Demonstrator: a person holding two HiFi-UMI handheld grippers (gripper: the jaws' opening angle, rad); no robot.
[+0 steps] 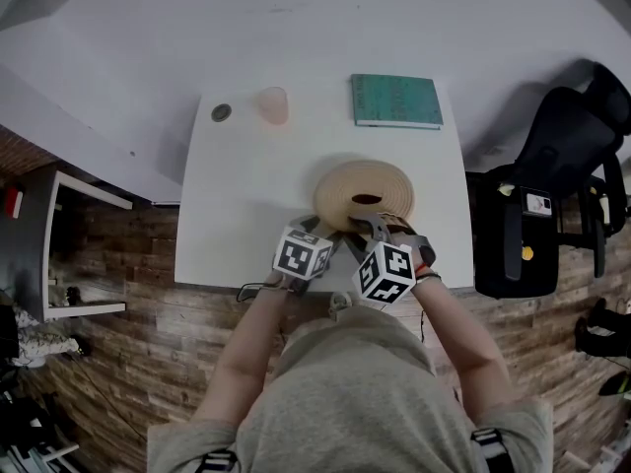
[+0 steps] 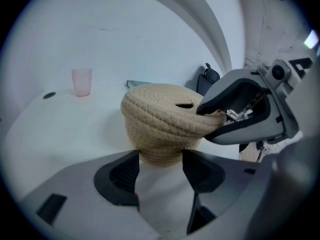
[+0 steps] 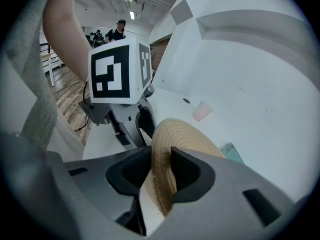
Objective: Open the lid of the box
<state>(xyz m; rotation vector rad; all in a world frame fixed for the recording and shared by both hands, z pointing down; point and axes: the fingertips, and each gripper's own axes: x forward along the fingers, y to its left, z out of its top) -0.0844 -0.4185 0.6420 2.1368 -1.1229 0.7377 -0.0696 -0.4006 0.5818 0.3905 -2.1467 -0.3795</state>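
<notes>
A round woven straw box with a domed lid [image 1: 347, 183] stands near the front edge of the white table [image 1: 246, 205]. The lid [image 2: 160, 109] has a dark slot on top. My left gripper [image 2: 160, 170] has its jaws on either side of the box's lower body [image 2: 160, 146], pads touching it. From the right, my right gripper [image 1: 380, 227] has its jaws above and below the lid's rim. In the right gripper view that rim [image 3: 162, 179] fills the gap between the pads of the right gripper [image 3: 161, 171].
A pink cup [image 1: 273, 104] and a small dark disc [image 1: 221, 112] sit at the table's far left, a green book [image 1: 396, 101] at the far right. A black office chair [image 1: 552, 195] stands right of the table. Wooden floor lies below the near edge.
</notes>
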